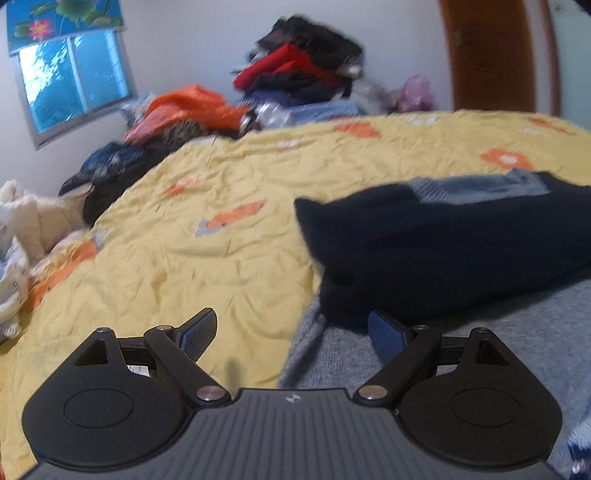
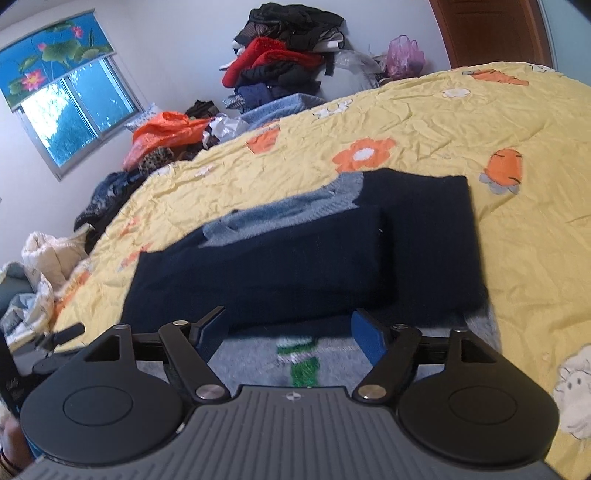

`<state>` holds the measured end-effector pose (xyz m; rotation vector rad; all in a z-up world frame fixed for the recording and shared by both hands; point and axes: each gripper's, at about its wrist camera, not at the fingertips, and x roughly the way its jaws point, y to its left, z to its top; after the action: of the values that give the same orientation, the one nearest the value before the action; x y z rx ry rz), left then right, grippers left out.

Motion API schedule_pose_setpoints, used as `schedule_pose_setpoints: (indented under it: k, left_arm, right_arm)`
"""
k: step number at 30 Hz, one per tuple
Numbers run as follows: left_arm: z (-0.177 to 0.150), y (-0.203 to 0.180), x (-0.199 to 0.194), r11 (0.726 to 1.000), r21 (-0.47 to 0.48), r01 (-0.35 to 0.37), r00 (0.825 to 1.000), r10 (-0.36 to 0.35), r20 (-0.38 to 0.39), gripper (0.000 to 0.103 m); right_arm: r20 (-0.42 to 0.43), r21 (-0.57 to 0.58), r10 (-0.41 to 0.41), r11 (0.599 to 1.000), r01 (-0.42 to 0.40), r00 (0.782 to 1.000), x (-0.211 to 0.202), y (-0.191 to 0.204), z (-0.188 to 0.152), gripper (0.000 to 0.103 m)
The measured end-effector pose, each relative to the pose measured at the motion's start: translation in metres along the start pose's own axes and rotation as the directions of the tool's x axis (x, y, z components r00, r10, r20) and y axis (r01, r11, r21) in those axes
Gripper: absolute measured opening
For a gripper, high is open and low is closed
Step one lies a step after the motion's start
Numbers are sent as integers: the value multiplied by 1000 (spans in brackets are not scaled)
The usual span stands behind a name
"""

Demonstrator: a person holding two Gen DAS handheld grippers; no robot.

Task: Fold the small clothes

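A small grey knit sweater [image 2: 251, 356] with a green motif lies flat on the yellow flowered bedspread [image 2: 480, 122]. Its navy sleeves [image 2: 295, 266] are folded across it, and a light blue collar [image 2: 280, 212] shows at the far end. My right gripper [image 2: 291, 334] hovers open over the sweater's near grey part, with nothing between its blue pads. In the left wrist view the navy sleeve [image 1: 443, 251] lies to the right and the grey body [image 1: 343, 354] sits under my right finger. My left gripper [image 1: 293, 332] stands open at the sweater's left edge, holding nothing.
A tall pile of dark and red clothes [image 2: 284, 55] leans on the far wall beside an orange bag [image 2: 166, 129] and a pink bag [image 2: 404, 53]. White bedding [image 1: 33, 229] is bunched at the bed's left side. A window [image 2: 74, 110] is far left, a wooden door [image 2: 491, 33] far right.
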<state>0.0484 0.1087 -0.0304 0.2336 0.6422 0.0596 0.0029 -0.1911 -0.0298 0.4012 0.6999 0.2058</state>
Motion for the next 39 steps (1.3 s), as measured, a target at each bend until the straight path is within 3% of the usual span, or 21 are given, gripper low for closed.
schedule_pose_setpoints:
  k: [5,15,27,31,35,39]
  left_arm:
    - [-4,3,0,998,-57,28,999,-31,-44,90]
    - [-8,-1,-14,997,-68,31,996,-37,-84,90]
    - [-23,-13,-37,997,-36,69,991,-72,-111,90]
    - [-33,-7,-52,991,-32,130,986,-133,-104,90]
    - [-47,8,-62,976,-50,214,969,-218,-114,90]
    - [-60,30,-61,958,-115,263,951,-277,-133,90]
  right_arm:
    - [-15,-24,-40,999,40,999,-6,-2,-7,80]
    - [-41,-62,-33,998,30,999,-15,4,-18,89]
    - [-71,-35,-60,998,58,996,-36,-15,-37,92]
    - [-59,-49,-31,998,28,998,-52,-24,-44,92]
    - [-59,-95,-22,995,17,998,-64,-34,-51,91]
    - [-66,-48,-39,998,36,997,-73,-53,-58,91]
